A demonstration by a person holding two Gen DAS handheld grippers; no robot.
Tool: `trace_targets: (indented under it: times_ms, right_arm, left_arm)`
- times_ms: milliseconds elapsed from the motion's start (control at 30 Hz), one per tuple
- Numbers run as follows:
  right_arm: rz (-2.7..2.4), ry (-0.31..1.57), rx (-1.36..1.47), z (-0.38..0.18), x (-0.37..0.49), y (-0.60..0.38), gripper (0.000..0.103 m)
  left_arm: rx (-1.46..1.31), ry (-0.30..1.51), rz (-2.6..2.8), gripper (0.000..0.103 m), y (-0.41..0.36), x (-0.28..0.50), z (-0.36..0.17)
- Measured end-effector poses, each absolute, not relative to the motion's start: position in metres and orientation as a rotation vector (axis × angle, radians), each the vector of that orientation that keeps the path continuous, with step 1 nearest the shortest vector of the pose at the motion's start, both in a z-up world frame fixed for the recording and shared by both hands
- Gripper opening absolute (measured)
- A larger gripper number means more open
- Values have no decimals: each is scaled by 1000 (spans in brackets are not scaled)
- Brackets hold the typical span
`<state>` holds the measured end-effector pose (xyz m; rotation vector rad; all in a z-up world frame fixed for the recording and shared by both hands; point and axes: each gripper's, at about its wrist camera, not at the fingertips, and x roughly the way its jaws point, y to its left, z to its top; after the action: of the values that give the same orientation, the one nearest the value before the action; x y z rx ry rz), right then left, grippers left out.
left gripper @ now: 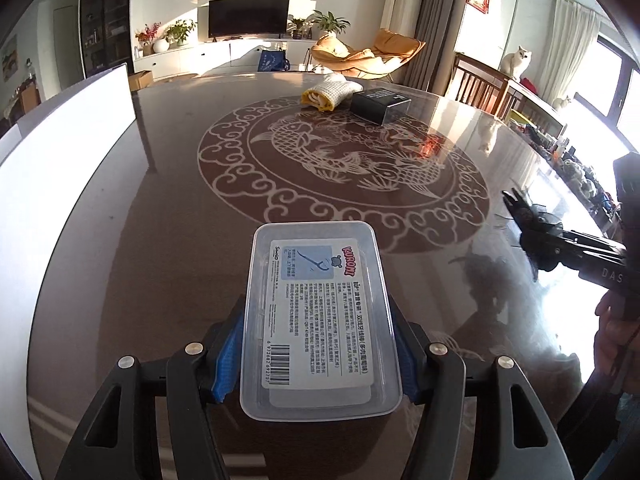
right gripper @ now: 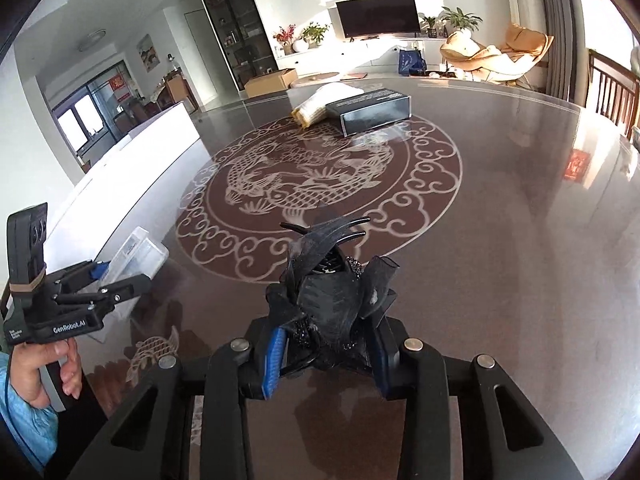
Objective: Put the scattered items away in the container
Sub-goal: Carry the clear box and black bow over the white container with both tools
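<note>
A clear plastic box [left gripper: 320, 308] with a printed label sits between the blue pads of my left gripper [left gripper: 320, 360], which is shut on its long sides and holds it above the dark table [left gripper: 160, 240]. My right gripper [right gripper: 328, 344] is shut on a black feathered hair clip [right gripper: 332, 280]. The left wrist view shows that clip [left gripper: 524, 216] at the far right. The right wrist view shows the left gripper [right gripper: 120, 280] with the plastic box [right gripper: 138, 254], beside a long white container [right gripper: 132, 168]. That white container [left gripper: 68, 140] stands along the table's left side.
A black carton [left gripper: 380, 106] and a rolled white and yellow cloth [left gripper: 330, 94] lie at the table's far side. A fish and cloud pattern [left gripper: 344, 160] fills the table's middle. Wooden chairs [left gripper: 480, 84] stand at the far right edge. A hand [right gripper: 48, 368] grips the left tool's handle.
</note>
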<state>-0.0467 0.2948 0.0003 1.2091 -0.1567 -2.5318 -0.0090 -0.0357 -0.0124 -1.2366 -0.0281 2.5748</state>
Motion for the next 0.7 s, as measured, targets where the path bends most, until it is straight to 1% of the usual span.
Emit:
trace_targets:
  times_ms: [100,167,300,400,567,633,700]
  right_arm:
    - [-2475,-133,1206,8,-44,266,36]
    - [-2431,-102,1177,21,-48,236,36]
    - [-2332,-50,1045,66,-58,158,36]
    - [-2226,-20,942,104,-65,83,36]
    - [-2053,91,826,143,-71,-53,36]
    - [-2006,167,820,142,-74,-103,36]
    - [-1960,243,849,129,-78,-147,36]
  left_arm:
    - [-1177,-111,2601,62,-60,5,15]
    - [-1132,-129,2655,62,-89,10,41]
    - [-1090,-149,2798,62,-171,12,91]
    - [-1124,-143,2928,62,-243,3,113]
    - [-1305,-207,3039,61,-348,-25,115]
    - [-1397,-223,3039,62,-373,-37,104]
    - [-1495,-253,3012,61,-391,-49,88]
